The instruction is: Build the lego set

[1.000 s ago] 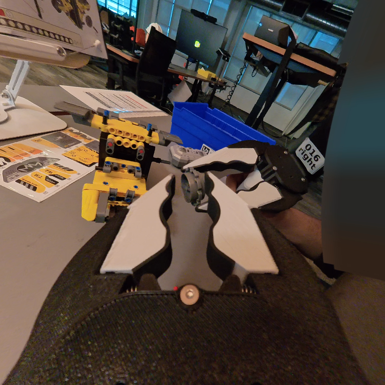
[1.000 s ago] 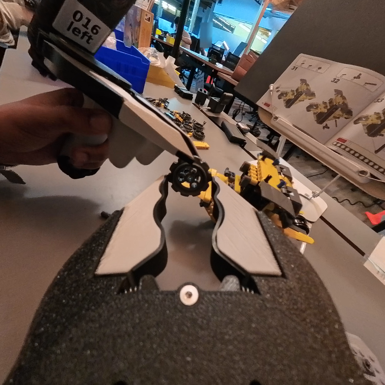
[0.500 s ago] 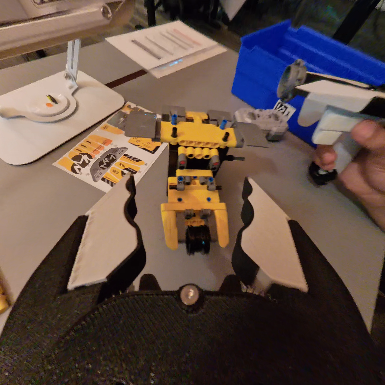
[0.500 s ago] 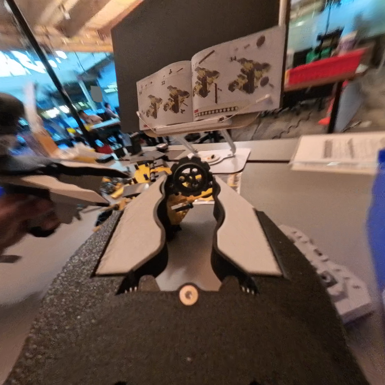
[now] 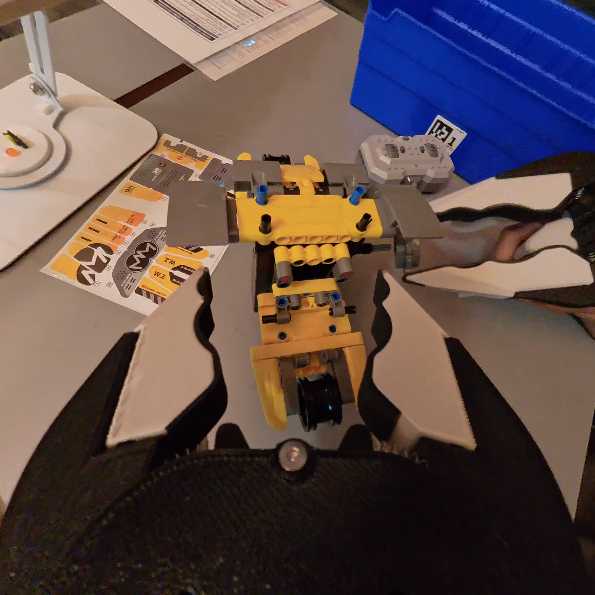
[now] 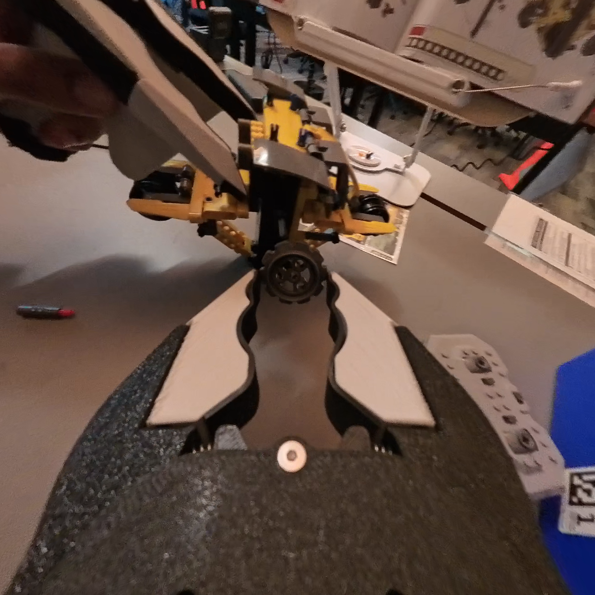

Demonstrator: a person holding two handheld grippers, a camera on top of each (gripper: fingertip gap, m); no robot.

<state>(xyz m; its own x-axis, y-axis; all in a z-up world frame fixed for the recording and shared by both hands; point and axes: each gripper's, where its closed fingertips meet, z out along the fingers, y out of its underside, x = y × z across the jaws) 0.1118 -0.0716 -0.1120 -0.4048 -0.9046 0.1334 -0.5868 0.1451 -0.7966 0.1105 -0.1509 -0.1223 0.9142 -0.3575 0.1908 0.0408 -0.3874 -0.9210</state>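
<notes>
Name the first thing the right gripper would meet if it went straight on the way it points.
Probably the yellow toy vehicle: the right gripper, shut on a small black wheel, points at its dark middle, close ahead, though exact depth is unclear.

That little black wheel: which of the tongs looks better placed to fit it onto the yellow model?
Probably the right tongs: they are shut on the black wheel, close beside the yellow model. The left tongs are open and empty, straddling the model, so better suited to steadying it.

We spread our left gripper wide around the yellow model and bring our right gripper's wheel beside it.
</notes>
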